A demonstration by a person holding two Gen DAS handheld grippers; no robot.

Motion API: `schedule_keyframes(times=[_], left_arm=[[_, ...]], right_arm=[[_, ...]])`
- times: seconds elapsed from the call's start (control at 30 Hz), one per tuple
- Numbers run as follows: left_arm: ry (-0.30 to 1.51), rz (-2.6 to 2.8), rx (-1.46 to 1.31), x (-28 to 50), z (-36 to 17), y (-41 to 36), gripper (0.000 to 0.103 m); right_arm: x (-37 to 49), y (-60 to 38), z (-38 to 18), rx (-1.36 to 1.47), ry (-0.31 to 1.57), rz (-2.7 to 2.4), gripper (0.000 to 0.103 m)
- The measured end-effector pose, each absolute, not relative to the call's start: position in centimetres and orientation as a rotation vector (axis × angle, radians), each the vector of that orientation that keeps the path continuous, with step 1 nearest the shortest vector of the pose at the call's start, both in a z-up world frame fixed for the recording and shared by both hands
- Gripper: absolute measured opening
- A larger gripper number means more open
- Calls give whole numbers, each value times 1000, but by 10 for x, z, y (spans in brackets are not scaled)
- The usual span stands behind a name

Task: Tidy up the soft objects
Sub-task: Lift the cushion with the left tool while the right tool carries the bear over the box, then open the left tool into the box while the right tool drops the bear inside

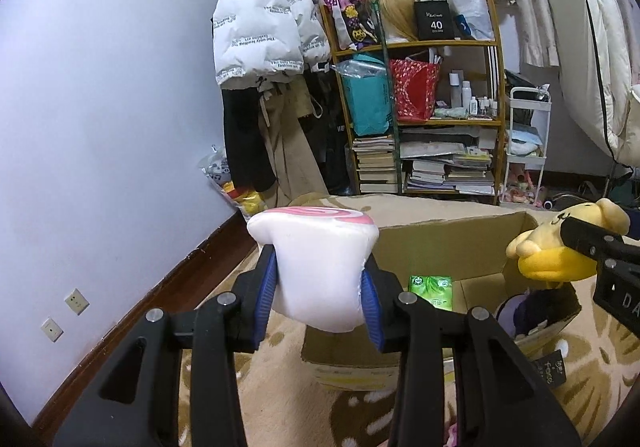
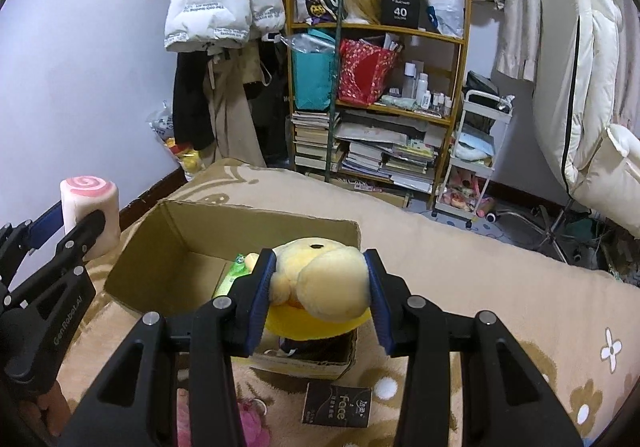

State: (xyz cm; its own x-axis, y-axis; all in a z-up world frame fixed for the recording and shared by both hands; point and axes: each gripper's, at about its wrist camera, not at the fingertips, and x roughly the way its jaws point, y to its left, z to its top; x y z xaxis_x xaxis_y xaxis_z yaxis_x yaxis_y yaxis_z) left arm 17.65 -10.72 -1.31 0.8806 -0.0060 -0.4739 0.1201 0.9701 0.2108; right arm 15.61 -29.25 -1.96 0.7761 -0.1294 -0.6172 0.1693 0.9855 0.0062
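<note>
My left gripper [image 1: 320, 287] is shut on a white roll-shaped plush with a pink swirl top [image 1: 316, 259], held above the near left corner of an open cardboard box [image 1: 440, 243]. The plush also shows at the left of the right wrist view [image 2: 90, 207]. My right gripper [image 2: 320, 283] is shut on a yellow plush duck [image 2: 324, 287], held over the box's [image 2: 172, 243] near side. The duck shows at the right of the left wrist view [image 1: 560, 247]. A green tissue pack [image 1: 430, 291] and a dark purple soft item [image 1: 520, 315] lie inside the box.
The box stands on a beige flowered blanket [image 2: 480, 287]. A black "face" packet [image 2: 338, 405] and a pink fluffy item [image 2: 248, 423] lie in front of the box. A cluttered wooden shelf [image 2: 380, 87], hanging coats [image 2: 224, 7] and a white cart [image 2: 472, 151] stand behind.
</note>
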Motion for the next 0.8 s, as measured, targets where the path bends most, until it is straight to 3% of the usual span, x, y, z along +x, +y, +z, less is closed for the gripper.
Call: schedule_keyframes(times=[0.5, 0.8], left_arm=[[567, -176, 200, 186, -41, -119, 39], [600, -202, 207, 188, -50, -121, 55]], right_arm=[[172, -297, -36, 136, 669, -106, 49], [176, -297, -44, 193, 708, -42, 54]])
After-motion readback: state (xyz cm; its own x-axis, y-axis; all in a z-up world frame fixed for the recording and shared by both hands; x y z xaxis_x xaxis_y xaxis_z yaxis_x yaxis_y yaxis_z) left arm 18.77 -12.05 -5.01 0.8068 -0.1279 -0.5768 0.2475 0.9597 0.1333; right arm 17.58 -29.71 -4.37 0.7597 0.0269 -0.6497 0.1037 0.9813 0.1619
